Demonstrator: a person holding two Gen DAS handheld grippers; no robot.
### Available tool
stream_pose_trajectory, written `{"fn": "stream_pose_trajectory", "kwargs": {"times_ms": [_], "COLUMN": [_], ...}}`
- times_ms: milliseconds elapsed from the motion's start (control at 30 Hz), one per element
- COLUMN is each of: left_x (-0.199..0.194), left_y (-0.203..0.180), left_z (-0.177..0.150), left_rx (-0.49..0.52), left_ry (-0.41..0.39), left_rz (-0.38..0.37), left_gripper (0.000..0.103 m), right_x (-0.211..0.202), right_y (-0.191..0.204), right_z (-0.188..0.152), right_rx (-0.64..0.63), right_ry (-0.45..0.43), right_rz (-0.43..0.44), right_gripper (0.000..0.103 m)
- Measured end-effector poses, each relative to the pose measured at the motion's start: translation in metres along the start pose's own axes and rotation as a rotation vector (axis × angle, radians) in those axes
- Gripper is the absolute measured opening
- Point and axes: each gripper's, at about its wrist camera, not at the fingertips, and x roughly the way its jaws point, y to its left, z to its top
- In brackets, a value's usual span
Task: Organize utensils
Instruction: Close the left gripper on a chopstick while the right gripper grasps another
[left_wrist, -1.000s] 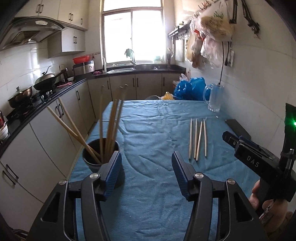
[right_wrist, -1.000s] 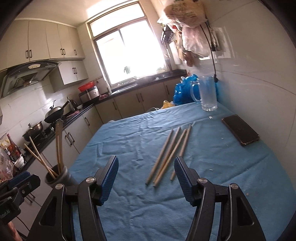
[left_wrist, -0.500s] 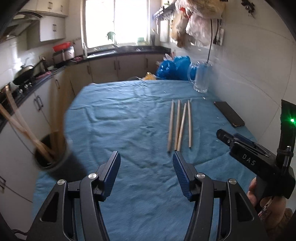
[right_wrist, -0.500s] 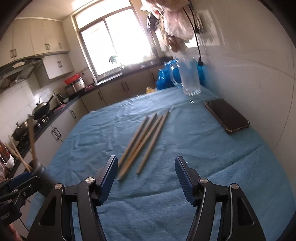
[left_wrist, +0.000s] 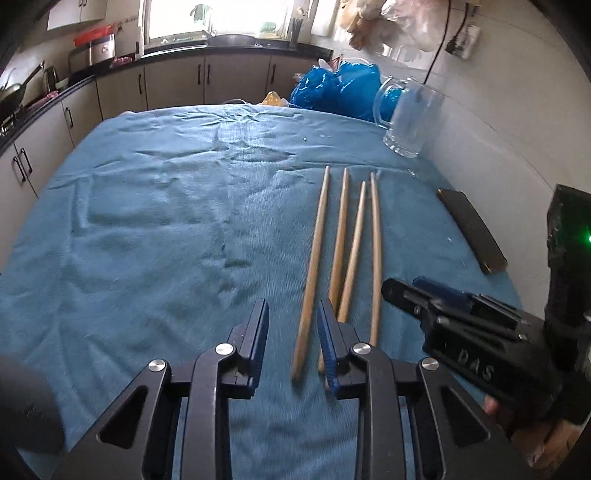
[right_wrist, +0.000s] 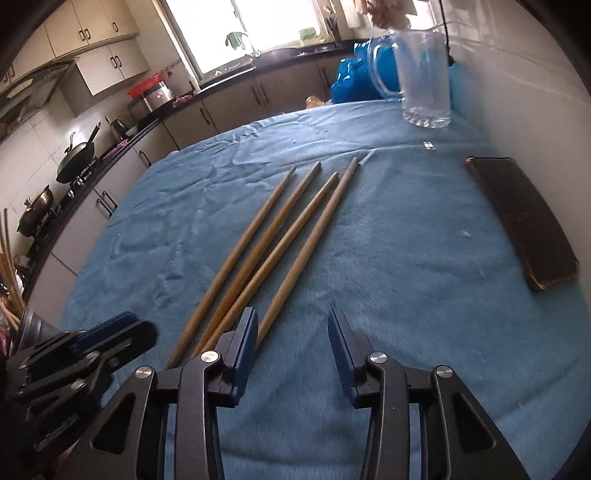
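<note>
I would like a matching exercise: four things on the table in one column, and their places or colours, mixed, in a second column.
Things:
1. chopsticks
2. glass mug
3. phone
4. cloth

Descriptions:
A. dark and flat, at the table's right edge by the wall
B. blue, covers the table
C. clear, upright at the far right corner
D. four wooden sticks side by side, just ahead of both grippers

Pairs: 1-D, 2-C, 3-A, 4-B
</note>
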Motion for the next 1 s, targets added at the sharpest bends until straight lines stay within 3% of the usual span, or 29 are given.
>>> {"fn": "stream_pose_trajectory", "kwargs": {"times_ms": [133, 233, 400, 500, 567, 633, 800, 1000], "left_x": [0.021, 0.035, 0.039, 0.039, 0.039, 0.033, 0.007, -0.044], "left_y": [-0.002, -0.002, -0.006, -0.011, -0.008, -0.001, 0.016, 0.029], "left_z": [0.007, 0.01, 0.013, 0.011, 0.012, 0.009, -0.018, -0.084], "left_rx": [0.025, 0.031, 0.072, 0.105, 0.082, 0.043, -0.045, -0.122], "left_ry": [0.021, 0.05, 0.038, 0.035, 0.044, 0.068, 0.137, 0.205], "left_rz": [-0.017, -0.024, 0.003, 0.04, 0.036, 0.026, -0.012, -0.091], "left_gripper": [0.026, 0.018, 0.013, 0.008, 0.008, 0.007, 0.007, 0.007], "right_x": [0.012, 0.017, 0.022, 0.027, 0.03, 0.031, 0.019, -0.026], "right_y": [0.005, 0.009, 0.014, 0.02, 0.023, 0.022, 0.01, -0.004], "right_z": [0.007, 0.01, 0.014, 0.017, 0.019, 0.022, 0.015, -0.035], "right_rx": [-0.018, -0.046, -0.087, -0.131, -0.151, -0.151, -0.101, -0.122], "right_ry": [0.02, 0.021, 0.027, 0.036, 0.05, 0.068, 0.104, 0.168], "right_rz": [-0.024, -0.048, -0.071, -0.128, -0.171, -0.191, -0.187, -0.165], "right_gripper": [0.043, 0.041, 0.04, 0.03, 0.014, 0.013, 0.009, 0.008]}}
